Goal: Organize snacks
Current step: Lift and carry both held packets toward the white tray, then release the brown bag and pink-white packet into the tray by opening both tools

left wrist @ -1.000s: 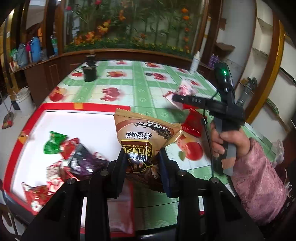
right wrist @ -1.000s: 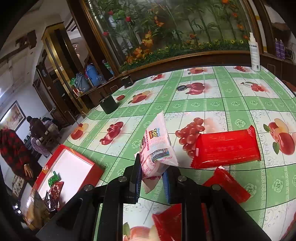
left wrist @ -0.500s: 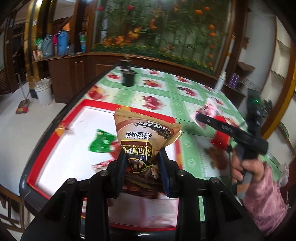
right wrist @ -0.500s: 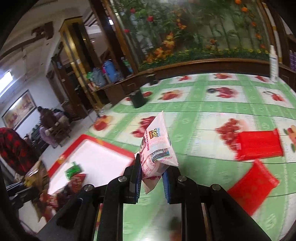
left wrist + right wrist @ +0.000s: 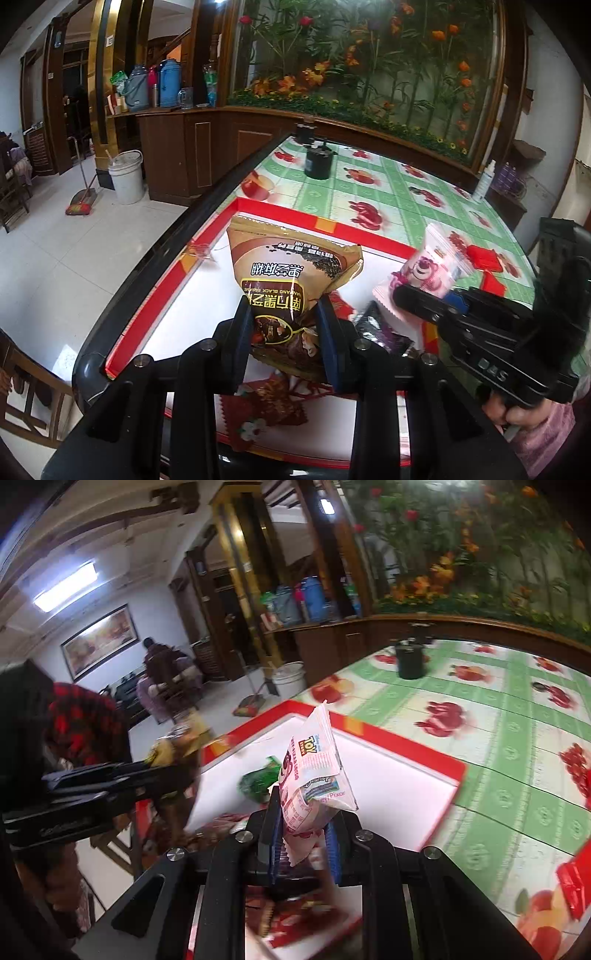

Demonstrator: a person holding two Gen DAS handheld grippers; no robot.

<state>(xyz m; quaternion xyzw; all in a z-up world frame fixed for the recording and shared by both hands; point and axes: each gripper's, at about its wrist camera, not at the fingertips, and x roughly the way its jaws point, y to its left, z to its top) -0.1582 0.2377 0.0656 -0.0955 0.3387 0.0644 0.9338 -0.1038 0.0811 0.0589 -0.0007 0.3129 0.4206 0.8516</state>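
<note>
Here, over the red-rimmed tray (image 5: 280, 206), the left gripper (image 5: 286, 325) clamps a brown sesame packet (image 5: 291, 273) — the right gripper (image 5: 301, 830) pinches a pink Toy Story packet (image 5: 314, 775) — loose snacks (image 5: 266, 410) beneath.

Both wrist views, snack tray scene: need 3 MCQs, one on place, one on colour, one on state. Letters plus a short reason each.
1. Where is the black canister?
A. inside the tray
B. on the tablecloth beyond the tray
C. on the floor

2. What colour is the tray's rim?
A. red
B. blue
C. yellow

3. What is the state of the right gripper?
A. open and empty
B. shut on the pink-and-white snack packet
C. shut on a bottle

Answers:
1 B: it stands on the fruit-print tablecloth, past the tray's far edge.
2 A: a red border frames the white tray floor.
3 B: the pink-and-white snack packet is pinched between its fingers, held above the tray; the left gripper likewise holds the brown sesame packet.
</note>
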